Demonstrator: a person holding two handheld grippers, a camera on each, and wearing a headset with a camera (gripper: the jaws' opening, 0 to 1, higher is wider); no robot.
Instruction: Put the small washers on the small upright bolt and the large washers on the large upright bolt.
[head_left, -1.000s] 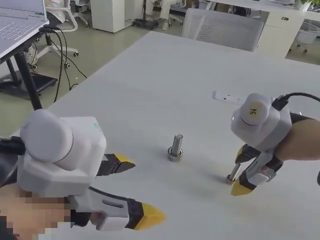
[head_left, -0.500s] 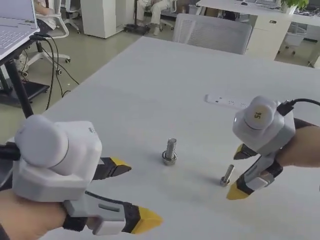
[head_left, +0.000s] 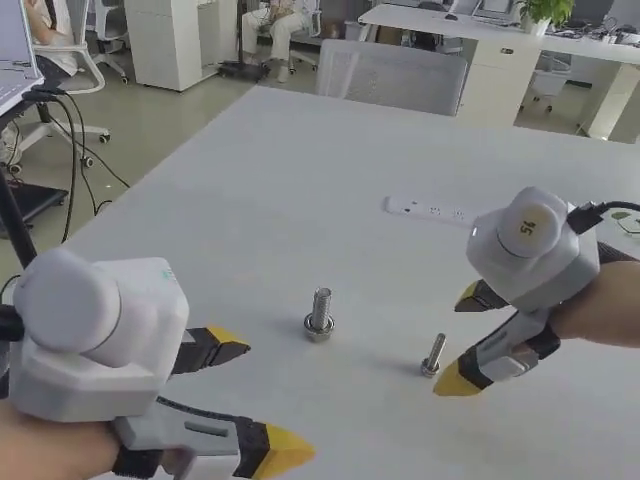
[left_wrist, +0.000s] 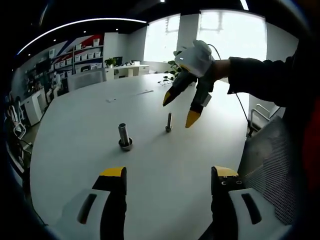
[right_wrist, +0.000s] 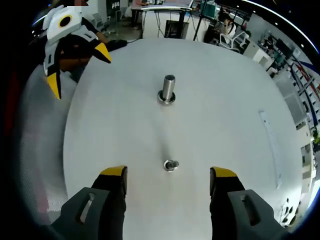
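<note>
One bench (head_left: 300, 180), two grippers, both with jaws wide and empty: my left gripper (head_left: 272, 400) near the front edge, my right gripper (head_left: 455, 343) toward the right edge. One large bolt (head_left: 320, 313) stands upright mid-bench; one small bolt (head_left: 434, 355) stands just beside my right jaws.

Bright, even office light washes the pale tabletop (head_left: 250, 170), where the large bolt (head_left: 320, 312) and small bolt (head_left: 434, 355) cast only faint, soft shadows. In the left gripper view, windows (left_wrist: 230, 35) blow out to white glare. Both gripper views bow straight lines toward their edges, fisheye-fashion; the head view is sharp.
</note>
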